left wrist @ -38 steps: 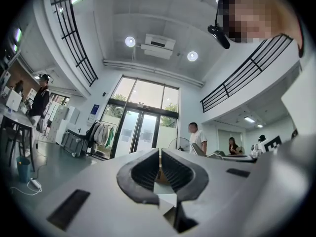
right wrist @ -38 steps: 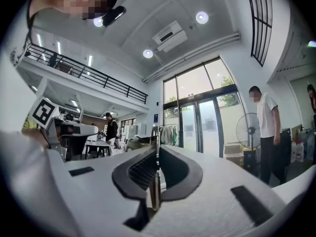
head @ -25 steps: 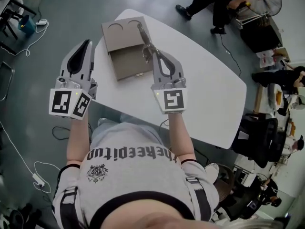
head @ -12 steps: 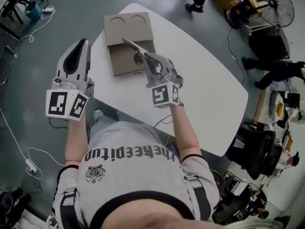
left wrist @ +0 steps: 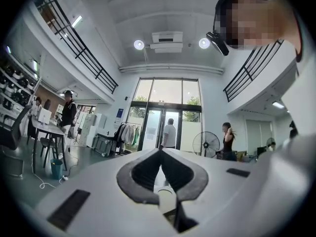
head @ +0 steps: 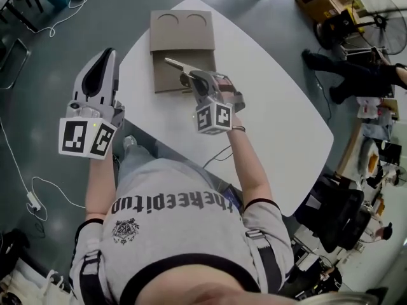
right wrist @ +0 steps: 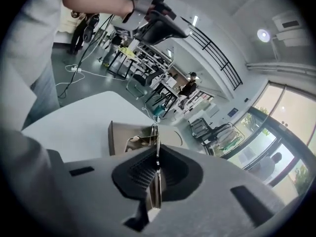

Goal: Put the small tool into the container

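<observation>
The right gripper (head: 186,75) is being lowered toward the brown cardboard container (head: 182,30), jaws clamped on the thin, flat metal small tool (head: 173,63), which is pointing lengthwise out over the container's recess. The left gripper (head: 108,56) is being held closed and empty, left of the container.

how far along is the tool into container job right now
Done: the small tool is picked up, clamped in the shut right gripper. In hand: it hangs over the container on the table. Still to do: set it inside and release. The left gripper is shut, empty.
</observation>
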